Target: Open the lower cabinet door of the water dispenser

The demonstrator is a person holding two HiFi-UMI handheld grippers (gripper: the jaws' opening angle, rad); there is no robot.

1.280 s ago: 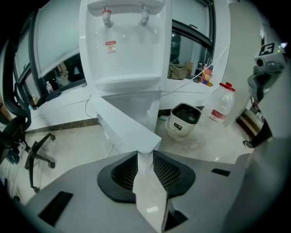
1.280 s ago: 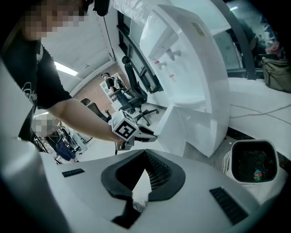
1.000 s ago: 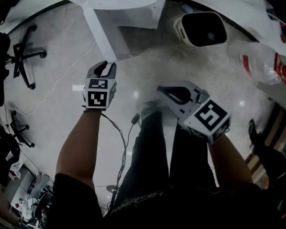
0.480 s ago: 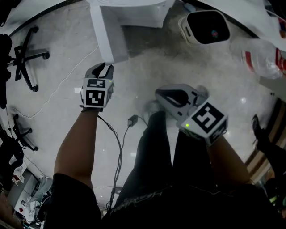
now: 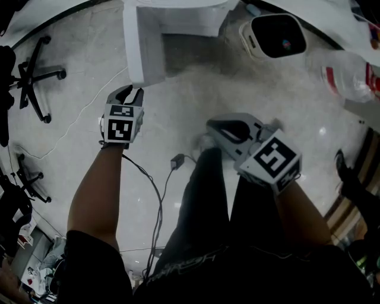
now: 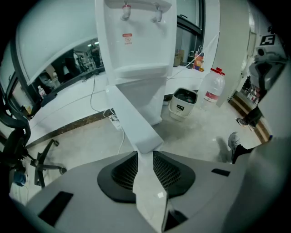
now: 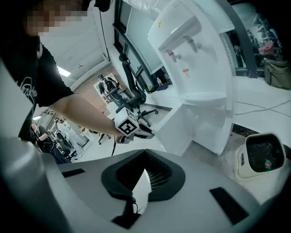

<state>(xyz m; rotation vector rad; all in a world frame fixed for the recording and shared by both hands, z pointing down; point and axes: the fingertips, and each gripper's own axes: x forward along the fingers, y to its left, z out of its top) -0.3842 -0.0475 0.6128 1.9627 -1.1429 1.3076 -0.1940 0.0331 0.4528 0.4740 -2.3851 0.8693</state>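
Note:
The white water dispenser (image 5: 178, 15) stands at the top of the head view. Its lower cabinet door (image 5: 135, 53) is swung out toward me, leaving the dark cabinet opening bare. My left gripper (image 5: 132, 90) is shut on the door's free edge. In the left gripper view the white door (image 6: 132, 123) runs straight in between the black pads (image 6: 125, 170). My right gripper (image 5: 212, 124) hangs over my legs, away from the dispenser, its jaws together with nothing in them. The right gripper view shows the dispenser (image 7: 200, 68), the open door (image 7: 177, 125) and my left gripper (image 7: 148, 133) at its edge.
A white bin-like appliance (image 5: 273, 37) sits on the floor right of the dispenser, with a large water bottle (image 5: 344, 80) further right. Office chairs (image 5: 32, 74) stand at the left. A cable with a plug (image 5: 177, 160) lies by my legs.
My left gripper has moved left with the door's edge in it, and the door has swung wider. The right gripper has barely shifted.

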